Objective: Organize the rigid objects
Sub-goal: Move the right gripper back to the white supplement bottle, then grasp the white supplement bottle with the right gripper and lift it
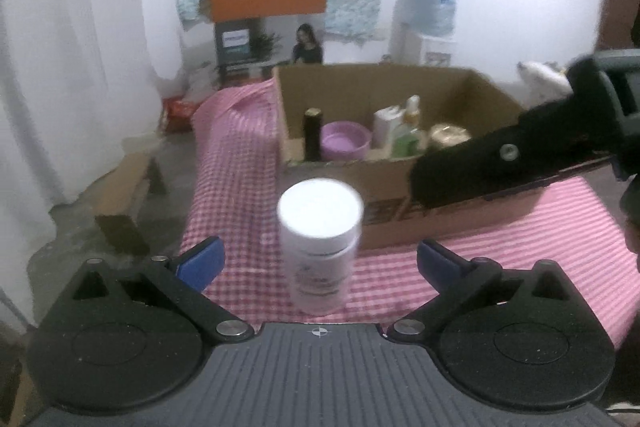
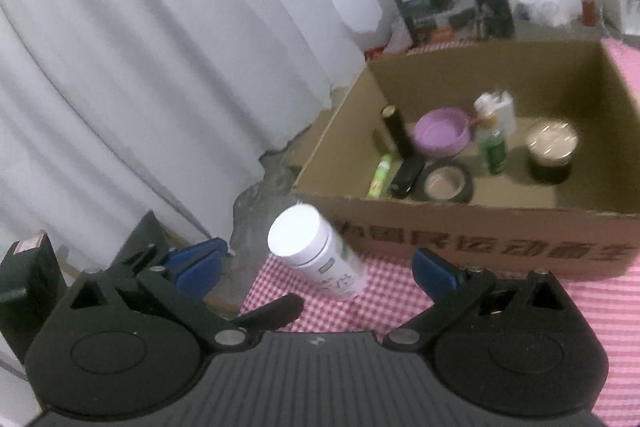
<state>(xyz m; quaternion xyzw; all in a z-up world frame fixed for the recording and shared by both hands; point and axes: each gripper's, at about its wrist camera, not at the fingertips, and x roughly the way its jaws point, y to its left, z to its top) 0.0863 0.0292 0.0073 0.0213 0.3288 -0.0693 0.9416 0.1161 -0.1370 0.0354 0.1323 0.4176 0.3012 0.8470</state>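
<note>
White bottle (image 1: 320, 243) on pink checked cloth (image 1: 236, 147), cardboard box (image 1: 384, 83) behind (white curtain (image 2: 140, 47) beside)

The cardboard box (image 2: 480, 247) bears a row of large dark Chinese characters across its near outer wall, clearest in the right wrist view; they are too blurred to read with certainty. The white bottle (image 2: 320, 259) carries a label with green and grey print, illegible through motion blur. The grey carton (image 1: 236, 41) at the far wall shows a small blue panel, possibly a brand name.
</note>
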